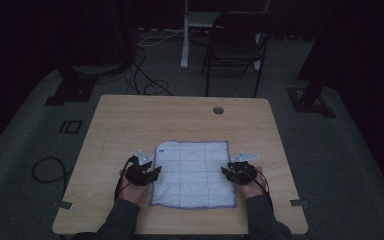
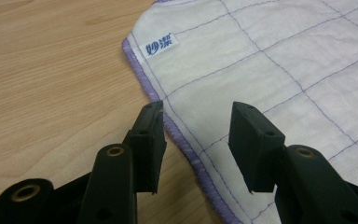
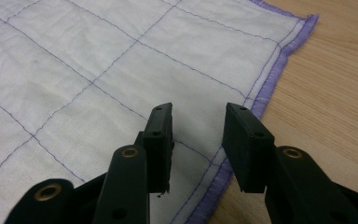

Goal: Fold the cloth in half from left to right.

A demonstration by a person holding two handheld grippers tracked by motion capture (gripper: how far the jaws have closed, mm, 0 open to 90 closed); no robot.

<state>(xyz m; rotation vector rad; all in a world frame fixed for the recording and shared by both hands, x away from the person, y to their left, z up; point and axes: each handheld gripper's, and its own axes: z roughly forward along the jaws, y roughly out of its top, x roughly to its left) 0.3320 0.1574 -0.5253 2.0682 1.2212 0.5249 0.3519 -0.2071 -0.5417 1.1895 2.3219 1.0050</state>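
Straddling the cloth's (image 1: 192, 172) side hems, both spread claws, left (image 2: 196, 135) and right (image 3: 198, 135), should dip evenly and pinch only the purple edge off the desk (image 1: 130, 120).

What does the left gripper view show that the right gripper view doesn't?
Left gripper view: the left gripper open, astride the cloth's purple hem, with a small white label near the corner. Right gripper view: the right gripper open over the opposite hem, near a bare corner with no label. Both share the white cloth with purple grid stitching lying flat on the wooden table.
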